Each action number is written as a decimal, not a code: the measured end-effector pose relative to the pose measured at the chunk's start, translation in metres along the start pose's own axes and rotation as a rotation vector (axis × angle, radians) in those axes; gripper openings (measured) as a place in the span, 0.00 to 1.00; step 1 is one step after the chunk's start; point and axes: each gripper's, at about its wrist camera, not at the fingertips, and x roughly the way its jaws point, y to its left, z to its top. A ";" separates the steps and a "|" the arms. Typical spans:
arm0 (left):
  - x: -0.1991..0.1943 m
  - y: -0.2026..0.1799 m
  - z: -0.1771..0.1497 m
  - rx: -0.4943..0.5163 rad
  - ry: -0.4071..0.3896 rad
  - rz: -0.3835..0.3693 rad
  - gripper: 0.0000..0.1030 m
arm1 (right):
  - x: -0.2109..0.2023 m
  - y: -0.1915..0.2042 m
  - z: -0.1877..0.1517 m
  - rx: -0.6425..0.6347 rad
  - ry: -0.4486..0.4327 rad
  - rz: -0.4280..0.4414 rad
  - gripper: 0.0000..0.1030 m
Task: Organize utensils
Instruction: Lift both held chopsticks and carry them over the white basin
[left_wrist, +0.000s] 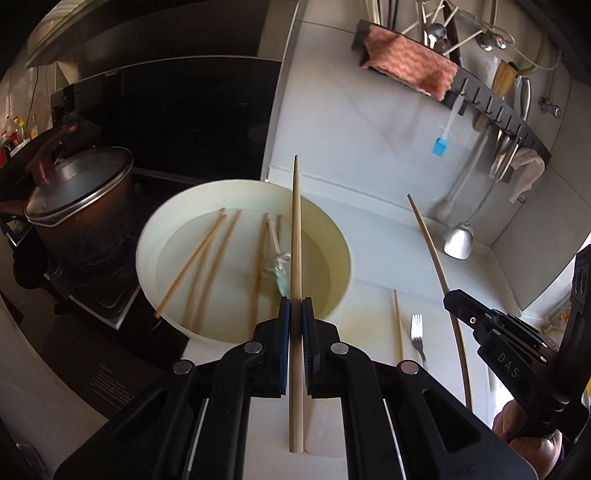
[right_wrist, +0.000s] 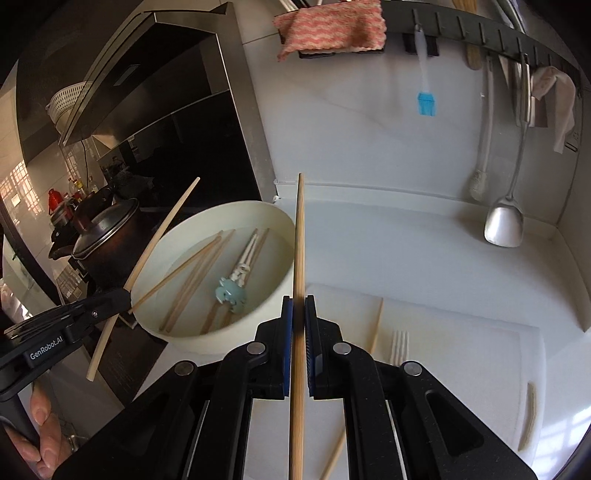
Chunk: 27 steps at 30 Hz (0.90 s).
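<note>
My left gripper (left_wrist: 295, 306) is shut on a wooden chopstick (left_wrist: 296, 229) and holds it over the near rim of a round white basin (left_wrist: 155, 229). The basin holds several wooden chopsticks (left_wrist: 192, 262) and a white utensil with a pale blue end (left_wrist: 280, 275). My right gripper (right_wrist: 298, 306) is shut on another wooden chopstick (right_wrist: 300, 240), beside the basin's (right_wrist: 207, 218) right rim. The left gripper also shows in the right wrist view (right_wrist: 123, 295) with its chopstick (right_wrist: 162, 229). A chopstick (left_wrist: 398, 325) and a fork (left_wrist: 417, 332) lie on a white board (right_wrist: 461, 332).
A dark lidded pot (left_wrist: 81, 199) stands on the stove left of the basin. A black wall rail (left_wrist: 491, 110) carries a pink cloth (left_wrist: 410, 62), a blue brush (left_wrist: 441, 142) and a steel spatula (left_wrist: 460, 240). A dark range hood (right_wrist: 140, 92) hangs at the left.
</note>
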 end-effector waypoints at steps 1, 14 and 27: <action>0.004 0.010 0.005 0.005 0.004 0.007 0.07 | 0.007 0.008 0.005 0.008 -0.002 -0.001 0.06; 0.090 0.100 0.037 0.068 0.181 -0.021 0.07 | 0.103 0.076 0.035 0.103 0.091 -0.033 0.06; 0.126 0.112 0.038 0.033 0.252 -0.005 0.07 | 0.158 0.072 0.036 0.125 0.206 0.000 0.06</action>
